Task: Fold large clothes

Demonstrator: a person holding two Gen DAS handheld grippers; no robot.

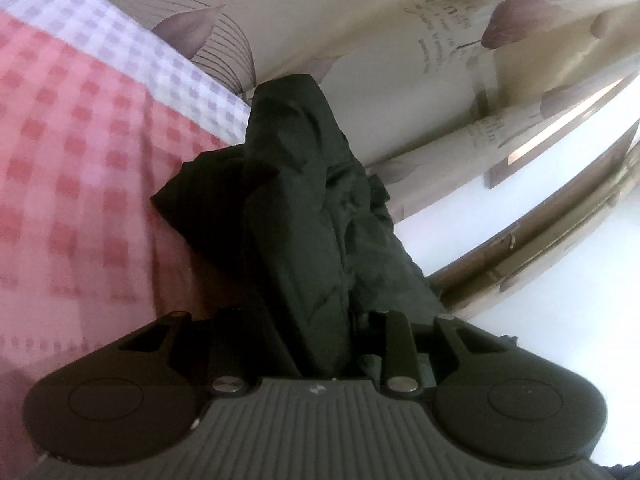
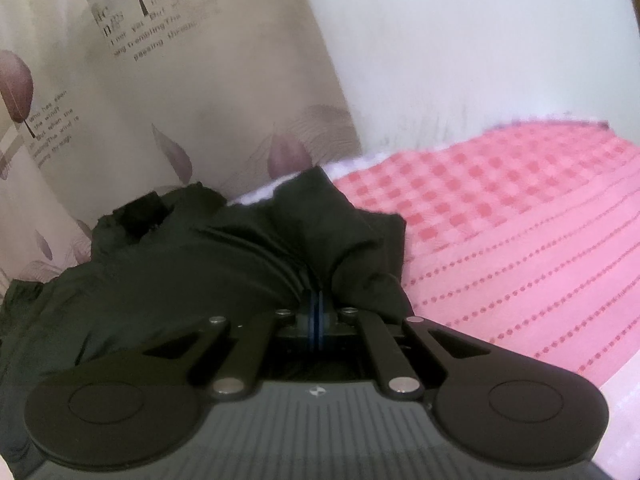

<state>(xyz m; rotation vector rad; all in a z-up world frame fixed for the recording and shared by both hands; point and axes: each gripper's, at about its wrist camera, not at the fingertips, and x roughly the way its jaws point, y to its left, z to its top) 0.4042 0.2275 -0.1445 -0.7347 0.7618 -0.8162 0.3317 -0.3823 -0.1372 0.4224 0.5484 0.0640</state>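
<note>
A dark green quilted jacket (image 1: 296, 168) rises in a thick bunched fold straight out of my left gripper (image 1: 320, 320). The fold fills the gap between the jaws and hides the fingertips; the jaws stand narrow and press on it. In the right wrist view the same jacket (image 2: 180, 264) lies crumpled to the left on the bed. My right gripper (image 2: 317, 300) is shut, its blue pads (image 2: 316, 316) together, and the fabric puckers into folds where they pinch it.
A pink checked bedspread (image 1: 80, 140) (image 2: 500, 220) lies under the jacket, with a white checked band (image 1: 132, 56) along its far edge. A beige curtain with leaf prints and lettering (image 1: 400, 40) (image 2: 120, 100) hangs close behind. A window frame (image 1: 560, 168) and a white wall (image 2: 460, 40) border the bed.
</note>
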